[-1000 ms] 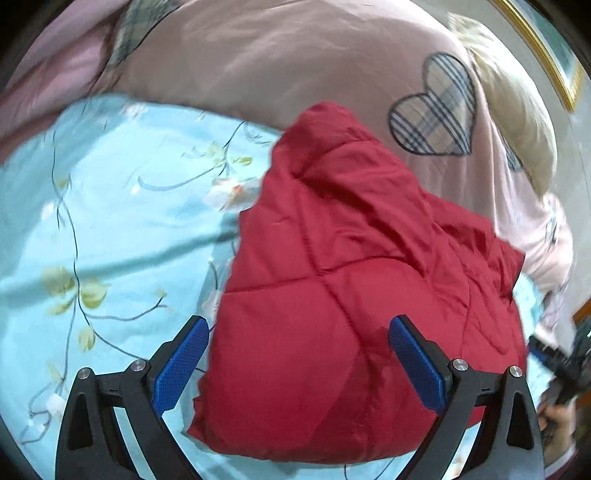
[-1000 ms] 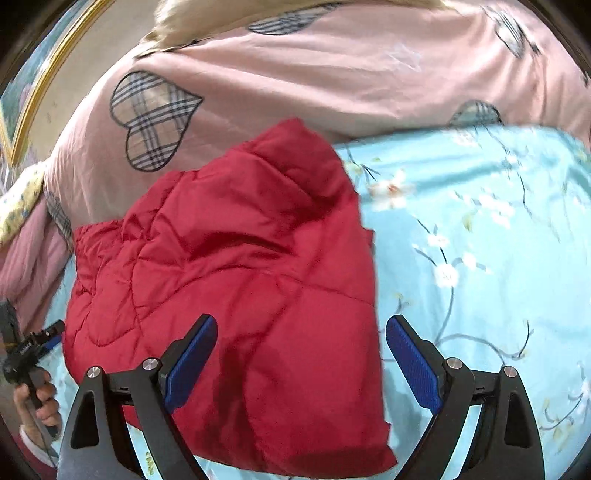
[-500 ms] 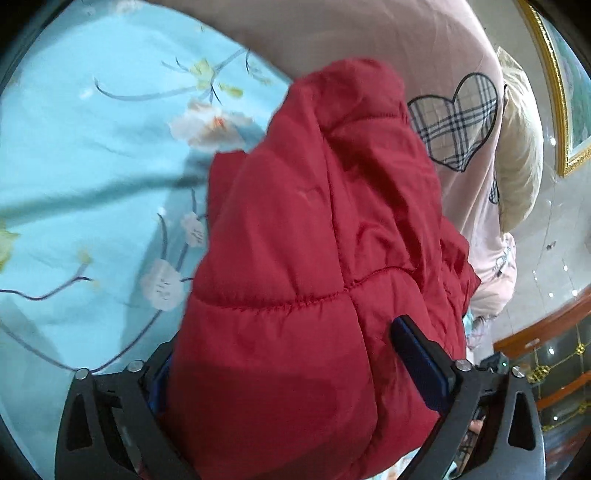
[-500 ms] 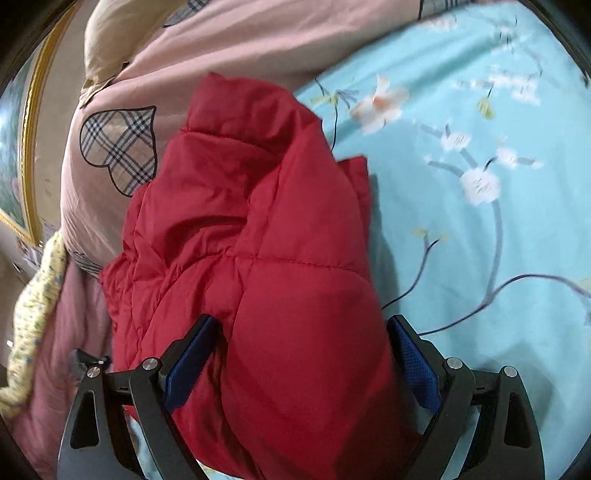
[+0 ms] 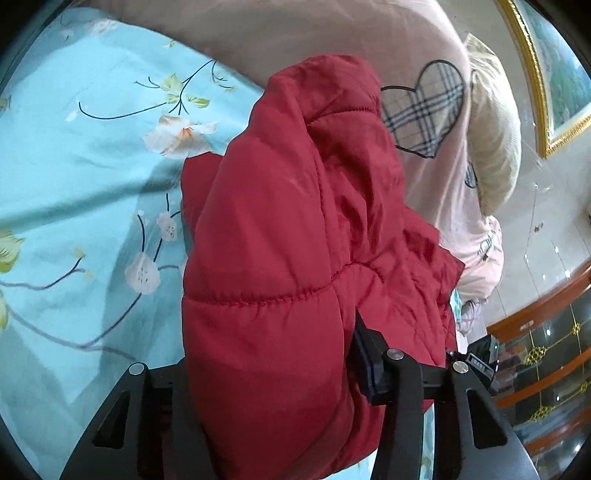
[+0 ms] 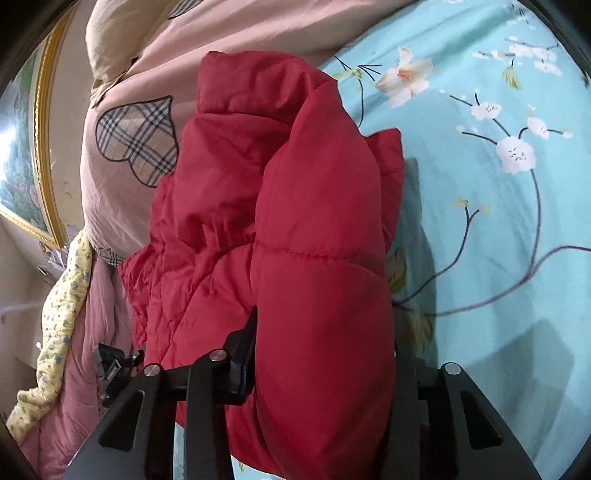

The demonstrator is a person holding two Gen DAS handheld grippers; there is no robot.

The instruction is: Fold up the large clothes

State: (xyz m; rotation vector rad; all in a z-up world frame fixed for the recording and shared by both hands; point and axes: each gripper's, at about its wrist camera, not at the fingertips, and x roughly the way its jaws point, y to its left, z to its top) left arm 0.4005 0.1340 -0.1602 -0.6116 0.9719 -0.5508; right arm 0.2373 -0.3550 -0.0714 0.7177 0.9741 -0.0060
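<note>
**Red on Blossom Blue**

Deep red quilted jacket [image 5: 288, 229], stitched in matching red thread. Beneath it, a pale turquoise sheet [image 5: 74, 177] printed with white and peach blossoms, yellow-green leaves and thin dark branches. Behind, a dusty pink duvet [image 6: 229, 33] bearing beige plaid hearts crossed with black and grey lines and outlined in black. Off to one side, a cream cloth [image 6: 62, 306] dotted with small blue and green flowers. Gilt picture frame [image 5: 532, 85]; reddish-brown cabinet [image 5: 546, 347] with gold ornaments. Black gripper arms throughout.

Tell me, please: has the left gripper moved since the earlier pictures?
Yes. The left gripper came down onto the red jacket, toward the plaid heart; its jaws are closing, padding bunched between them.
</note>
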